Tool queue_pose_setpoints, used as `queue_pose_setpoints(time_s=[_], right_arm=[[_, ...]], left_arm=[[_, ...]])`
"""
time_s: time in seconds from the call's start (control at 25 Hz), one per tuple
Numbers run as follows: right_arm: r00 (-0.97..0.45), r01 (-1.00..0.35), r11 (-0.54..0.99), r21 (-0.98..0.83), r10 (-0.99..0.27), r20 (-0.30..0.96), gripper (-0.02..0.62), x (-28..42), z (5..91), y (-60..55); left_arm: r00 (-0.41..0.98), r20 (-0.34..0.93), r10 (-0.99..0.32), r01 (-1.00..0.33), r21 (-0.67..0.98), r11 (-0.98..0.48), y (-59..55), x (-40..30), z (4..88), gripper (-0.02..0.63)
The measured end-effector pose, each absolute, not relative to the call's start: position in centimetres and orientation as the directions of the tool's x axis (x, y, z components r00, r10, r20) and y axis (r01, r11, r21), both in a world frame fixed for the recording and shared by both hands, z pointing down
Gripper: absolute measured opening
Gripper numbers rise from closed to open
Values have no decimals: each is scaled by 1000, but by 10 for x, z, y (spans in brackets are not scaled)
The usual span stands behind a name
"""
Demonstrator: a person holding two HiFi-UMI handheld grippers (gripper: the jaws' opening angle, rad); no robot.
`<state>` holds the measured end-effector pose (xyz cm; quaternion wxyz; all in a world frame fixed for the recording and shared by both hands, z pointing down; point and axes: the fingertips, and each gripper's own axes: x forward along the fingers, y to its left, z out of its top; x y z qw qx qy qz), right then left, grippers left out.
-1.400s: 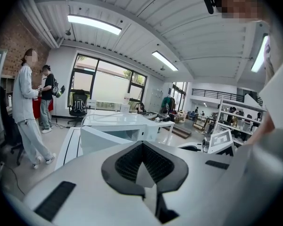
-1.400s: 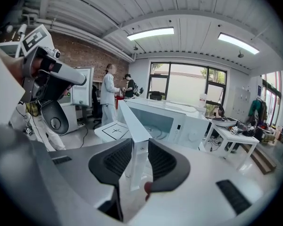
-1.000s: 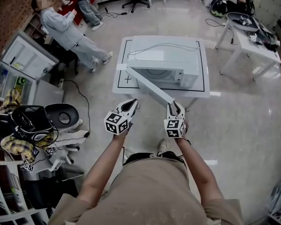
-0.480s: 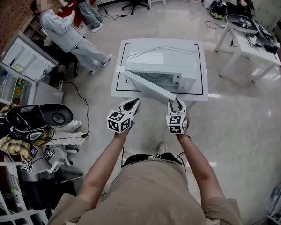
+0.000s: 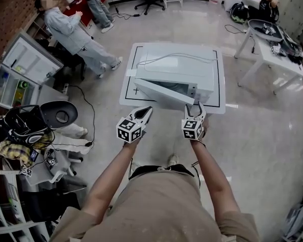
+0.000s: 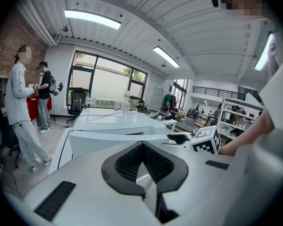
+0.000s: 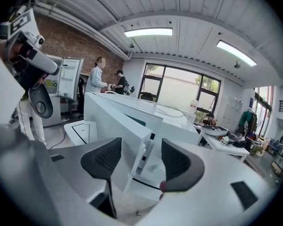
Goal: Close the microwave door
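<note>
White microwave [image 5: 178, 67] mid-counter [image 5: 219, 87]; door [image 5: 161, 92] swung most of way, ajar, not latched. Right gripper [image 5: 194, 107] jaws just now opening, spread, door's free edge between, unpinched. Left gripper [image 5: 147, 110] jaws pressed together, empty. Remaining: final push shut.

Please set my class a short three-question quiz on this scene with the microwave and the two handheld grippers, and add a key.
1. True or false: the hinged door of the white box-shaped microwave is fully shut.
2. Whose jaws stand apart? A: left gripper. B: right gripper.
3. What does the microwave stand on?
Key: 1 false, it is ajar. 2 B; its jaws have just been opening, with the door's free edge between them, unclamped. 3 A white square table with a black outline.
</note>
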<state>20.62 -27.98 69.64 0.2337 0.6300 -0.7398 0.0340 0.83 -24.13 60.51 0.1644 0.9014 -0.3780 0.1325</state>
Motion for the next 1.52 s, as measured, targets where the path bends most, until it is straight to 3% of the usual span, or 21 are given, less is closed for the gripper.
queue_pose_setpoints(time_s=[1.12,1.52], right_arm=[[-30,-993,75,93,-909,415,252,229,707,-349],[127,-991,-101,83,-897,422,250,232,712,-347]], left_arm=[[658,368,-657,-747,213,-629,-288,1,609,5],[680,373,-631,-727,228,-648,-279,15,622,5]])
